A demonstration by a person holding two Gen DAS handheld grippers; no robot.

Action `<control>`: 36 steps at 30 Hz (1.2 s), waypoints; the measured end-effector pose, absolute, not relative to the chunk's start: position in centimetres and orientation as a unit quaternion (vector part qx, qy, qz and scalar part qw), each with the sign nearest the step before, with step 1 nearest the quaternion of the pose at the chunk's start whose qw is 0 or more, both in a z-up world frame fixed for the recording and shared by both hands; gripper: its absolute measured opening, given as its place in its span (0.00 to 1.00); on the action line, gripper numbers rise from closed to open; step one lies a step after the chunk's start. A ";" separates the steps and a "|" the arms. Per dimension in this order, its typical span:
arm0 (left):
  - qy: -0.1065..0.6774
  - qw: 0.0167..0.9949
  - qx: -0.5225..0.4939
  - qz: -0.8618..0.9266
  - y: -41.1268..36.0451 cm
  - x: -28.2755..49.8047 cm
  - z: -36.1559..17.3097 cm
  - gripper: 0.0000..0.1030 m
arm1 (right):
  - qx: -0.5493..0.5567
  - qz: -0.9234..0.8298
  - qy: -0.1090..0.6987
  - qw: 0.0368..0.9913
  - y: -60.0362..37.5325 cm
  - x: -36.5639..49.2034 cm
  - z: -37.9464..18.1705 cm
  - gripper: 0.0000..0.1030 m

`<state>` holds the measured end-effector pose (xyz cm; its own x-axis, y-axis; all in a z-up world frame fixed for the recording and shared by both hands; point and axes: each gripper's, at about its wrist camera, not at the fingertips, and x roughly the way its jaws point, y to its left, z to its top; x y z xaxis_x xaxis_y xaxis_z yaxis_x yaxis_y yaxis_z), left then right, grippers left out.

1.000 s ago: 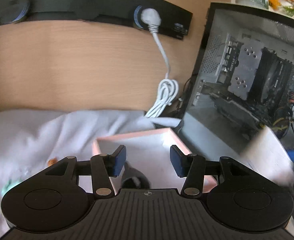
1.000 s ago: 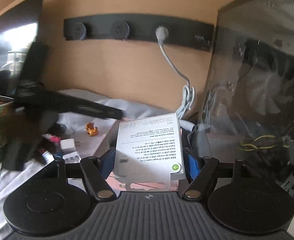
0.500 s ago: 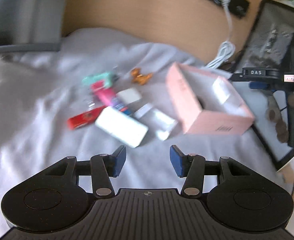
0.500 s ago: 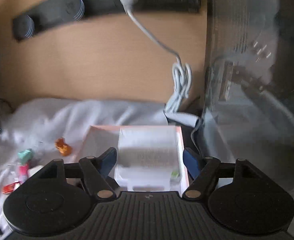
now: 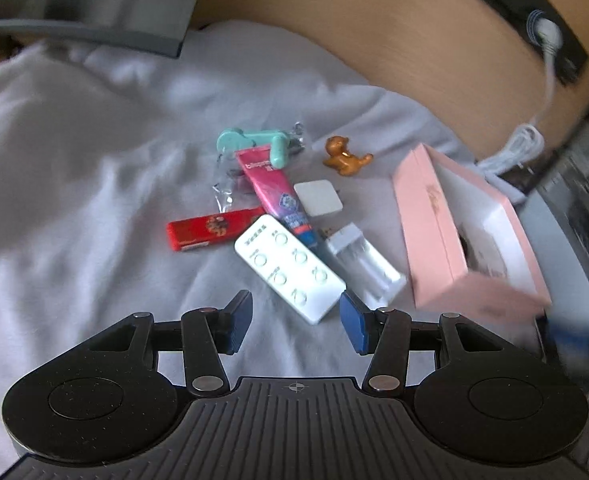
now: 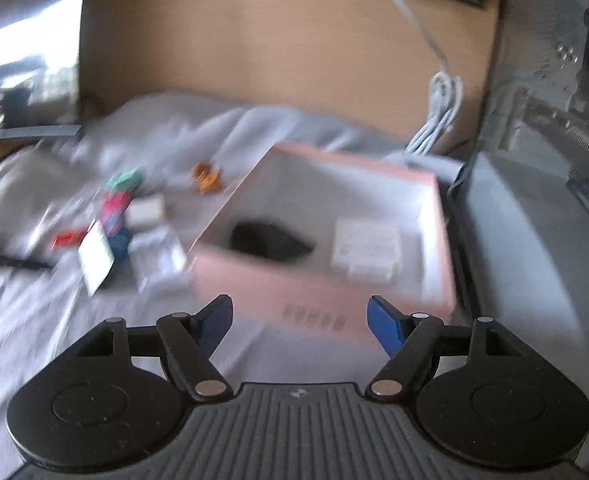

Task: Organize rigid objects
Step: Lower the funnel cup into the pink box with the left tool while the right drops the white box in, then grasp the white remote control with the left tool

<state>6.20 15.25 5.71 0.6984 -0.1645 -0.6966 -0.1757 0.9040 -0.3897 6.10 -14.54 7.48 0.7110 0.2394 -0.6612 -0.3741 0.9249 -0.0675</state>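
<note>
Two grippers are hanging empty right now, both with jaws spread wide and nothing between them. The left gripper (image 5: 294,322) is hovering low over the grey cloth (image 5: 74,208), with the white remote (image 5: 288,268) lying just ahead of its fingertips, so I'm guessing that's the next pick. Behind it the rest of the pile is sitting in a loose clump: a clear case (image 5: 364,266) touching the remote's right side, a pink tube (image 5: 274,196) partly over a red pack (image 5: 210,228), a white charger (image 5: 318,199), a teal tool (image 5: 254,144) and a little orange figure (image 5: 344,156) set a bit apart. The right gripper (image 6: 299,320) is hanging near the front of the pink box (image 6: 322,292), which is sitting to the right of the pile, and it's already holding a white carton (image 6: 366,252) and something dark I can't make out (blurry view). So it's looking like a between-picks moment. Next move is probably calling for the left one to line up across the remote's narrow width, since lengthwise it looks too long for the jaws.
</note>
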 end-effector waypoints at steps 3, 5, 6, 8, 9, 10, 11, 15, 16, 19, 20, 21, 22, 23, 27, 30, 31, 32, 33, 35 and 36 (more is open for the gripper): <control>0.390 0.885 -0.252 0.022 15.4 8.2 5.2 0.51 | -0.091 0.160 0.365 0.912 -14.8 4.8 6.1 0.73; 0.395 0.886 -0.242 0.025 15.0 9.3 4.7 0.51 | -0.075 0.154 0.381 0.908 -15.3 4.3 5.5 0.73; 0.400 0.887 -0.228 0.033 14.6 9.8 4.5 0.51 | -0.068 0.151 0.388 0.907 -15.5 4.2 5.3 0.73; 0.405 0.888 -0.214 0.045 14.1 10.6 4.1 0.51 | -0.062 0.143 0.394 0.906 -15.9 3.7 5.0 0.73; 0.410 0.887 -0.209 0.047 13.9 10.9 3.8 0.52 | -0.061 0.140 0.396 0.905 -16.1 3.6 4.8 0.73; 0.408 0.890 -0.199 0.049 13.7 11.1 3.7 0.53 | -0.060 0.137 0.399 0.905 -16.2 3.5 4.6 0.73; 0.407 0.893 -0.183 0.055 13.4 11.3 3.7 0.54 | -0.059 0.133 0.403 0.903 -16.4 3.4 4.4 0.73; 0.410 0.894 -0.172 0.056 13.4 11.5 3.6 0.58 | -0.048 0.122 0.419 0.899 -17.1 3.3 3.6 0.73; 0.411 0.894 -0.169 0.056 13.4 11.6 3.6 0.58 | -0.045 0.119 0.423 0.897 -17.2 3.3 3.5 0.73; 0.412 0.897 -0.153 0.053 13.2 11.4 3.5 0.60 | -0.039 0.116 0.428 0.895 -17.5 3.3 3.3 0.73; 0.412 0.897 -0.153 0.051 13.3 11.3 3.6 0.60 | -0.040 0.117 0.429 0.895 -17.4 3.4 3.4 0.73; 0.412 0.897 -0.153 0.049 13.4 11.2 3.5 0.59 | -0.041 0.118 0.428 0.895 -17.2 3.4 3.4 0.73; 0.414 0.896 -0.152 0.047 13.5 11.1 3.6 0.59 | -0.043 0.120 0.427 0.895 -17.1 3.4 3.5 0.73; 0.417 0.895 -0.148 0.045 13.6 10.9 3.5 0.58 | -0.044 0.121 0.426 0.896 -17.0 3.4 3.6 0.73; 0.425 0.898 -0.105 0.043 13.9 9.8 3.2 0.44 | -0.050 0.127 0.424 0.895 -16.5 3.4 3.8 0.73; 0.425 0.897 -0.117 0.036 14.9 9.3 3.2 0.42 | -0.049 0.129 0.425 0.895 -16.4 3.3 3.8 0.73; 0.424 0.897 -0.123 0.031 15.2 9.3 3.2 0.42 | -0.049 0.130 0.426 0.894 -16.4 3.2 3.8 0.73; 0.425 0.897 -0.123 0.028 15.2 9.4 3.2 0.42 | -0.049 0.131 0.426 0.894 -16.4 3.2 3.7 0.73; 0.425 0.897 -0.117 0.024 15.2 9.5 3.2 0.42 | -0.051 0.134 0.426 0.893 -16.3 3.2 3.7 0.73; 0.426 0.898 -0.108 0.024 14.7 9.8 3.2 0.43 | -0.054 0.141 0.425 0.892 -16.1 3.1 3.8 0.73; 0.427 0.897 -0.109 0.025 14.4 10.0 3.2 0.44 | -0.056 0.145 0.425 0.892 -16.0 3.0 3.8 0.73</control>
